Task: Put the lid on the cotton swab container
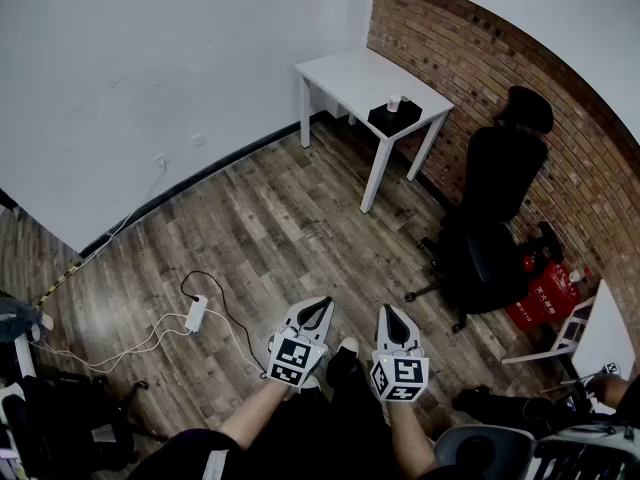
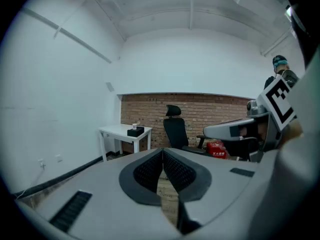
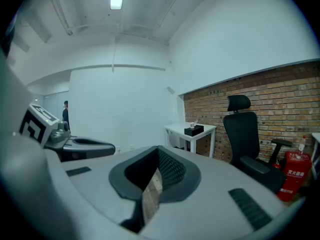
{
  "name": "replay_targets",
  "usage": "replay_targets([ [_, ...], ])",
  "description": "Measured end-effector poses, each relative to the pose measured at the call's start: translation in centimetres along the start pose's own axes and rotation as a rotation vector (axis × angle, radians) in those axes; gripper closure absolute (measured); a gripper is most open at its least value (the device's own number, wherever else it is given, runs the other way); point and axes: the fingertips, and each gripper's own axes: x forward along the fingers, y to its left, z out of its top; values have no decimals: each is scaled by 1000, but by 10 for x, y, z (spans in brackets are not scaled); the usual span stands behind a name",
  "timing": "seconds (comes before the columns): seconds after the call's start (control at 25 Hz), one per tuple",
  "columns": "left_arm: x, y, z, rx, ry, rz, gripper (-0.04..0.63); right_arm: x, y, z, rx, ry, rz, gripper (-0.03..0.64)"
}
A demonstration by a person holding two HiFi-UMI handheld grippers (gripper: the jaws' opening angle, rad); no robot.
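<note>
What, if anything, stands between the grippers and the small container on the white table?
Nothing visible: bare wooden floor runs from the left gripper and right gripper to the white table with the container; the office chair stands aside.

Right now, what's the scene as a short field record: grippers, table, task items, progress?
left gripper: shut, empty
right gripper: shut, empty
white table: across the room, far from both grippers
on table: black box with a small white item, too small to identify
floor: black office chair, power strip
progress: not begun
</note>
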Motion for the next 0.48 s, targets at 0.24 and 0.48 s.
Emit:
replay_targets([
  [0.24,-6,8,-3,-6,2,6,581,-1,1,-3,41,-11,0,595],
  [0.48,-6,13,-3,-10,1,7,581,-4,1,-9,55,8,-14,595],
])
